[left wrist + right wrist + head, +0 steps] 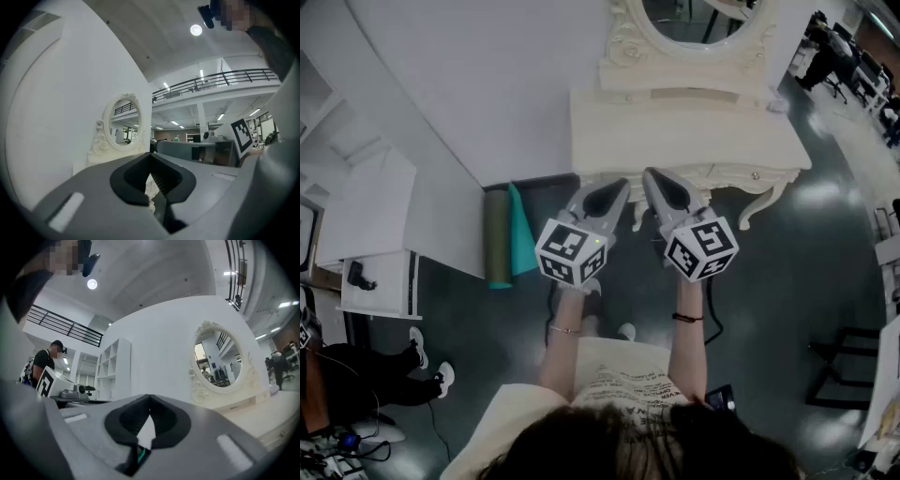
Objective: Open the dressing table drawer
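The head view is dim and flat, lit from overhead. The pale tabletop (684, 131) is the brightest part, and soft glare patches lie on the floor (825, 202) at right. Both gripper views bend strongly and darken at the corners, each with a lamp (196, 30) flaring near the top.

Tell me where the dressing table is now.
In the head view, the cream dressing table stands top centre against the white wall, directly ahead of the left gripper and right gripper, with its oval mirror at the back.

Most of dressing table (684, 131) mirror (694, 21) past head view's top edge
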Demonstrator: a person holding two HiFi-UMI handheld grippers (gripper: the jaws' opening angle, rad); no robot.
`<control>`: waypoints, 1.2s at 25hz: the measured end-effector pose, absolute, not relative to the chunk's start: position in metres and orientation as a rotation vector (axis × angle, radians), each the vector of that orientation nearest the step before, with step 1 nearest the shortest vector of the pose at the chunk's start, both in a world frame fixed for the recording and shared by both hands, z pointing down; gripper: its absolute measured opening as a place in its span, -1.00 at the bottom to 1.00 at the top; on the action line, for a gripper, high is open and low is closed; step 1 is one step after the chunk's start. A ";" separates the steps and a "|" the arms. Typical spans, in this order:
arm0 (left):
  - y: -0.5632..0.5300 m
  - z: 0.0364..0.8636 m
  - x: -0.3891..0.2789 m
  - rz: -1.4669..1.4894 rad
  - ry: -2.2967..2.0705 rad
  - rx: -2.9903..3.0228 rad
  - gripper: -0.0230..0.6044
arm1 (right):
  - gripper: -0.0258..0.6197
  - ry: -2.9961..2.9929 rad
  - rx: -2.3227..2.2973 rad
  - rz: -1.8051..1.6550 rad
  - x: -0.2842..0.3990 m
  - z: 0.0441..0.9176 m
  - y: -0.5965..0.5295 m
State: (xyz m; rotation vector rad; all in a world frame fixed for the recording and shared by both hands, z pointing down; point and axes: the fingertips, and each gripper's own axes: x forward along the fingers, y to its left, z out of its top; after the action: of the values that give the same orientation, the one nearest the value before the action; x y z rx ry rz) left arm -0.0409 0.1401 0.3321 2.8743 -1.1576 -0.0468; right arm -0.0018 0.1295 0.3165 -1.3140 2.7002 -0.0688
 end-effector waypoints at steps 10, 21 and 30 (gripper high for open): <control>0.146 0.333 -0.035 -0.047 -1.168 2.866 -0.93 | -0.91 2.701 -1.320 -0.086 0.004 0.320 0.134; 0.146 0.342 -0.031 -0.013 -1.188 2.831 -0.93 | -0.91 2.700 -1.325 -0.140 0.009 0.329 0.130; 0.118 0.345 -0.038 -0.015 -1.186 2.811 -0.93 | -0.91 2.706 -1.316 -0.172 -0.002 0.331 0.099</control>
State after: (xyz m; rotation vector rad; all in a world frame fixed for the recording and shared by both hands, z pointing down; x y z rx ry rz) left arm -0.0385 0.1181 0.3452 2.8114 -1.1860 -0.0151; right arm -0.0018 0.0994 0.3310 -1.3162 2.7058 -0.1716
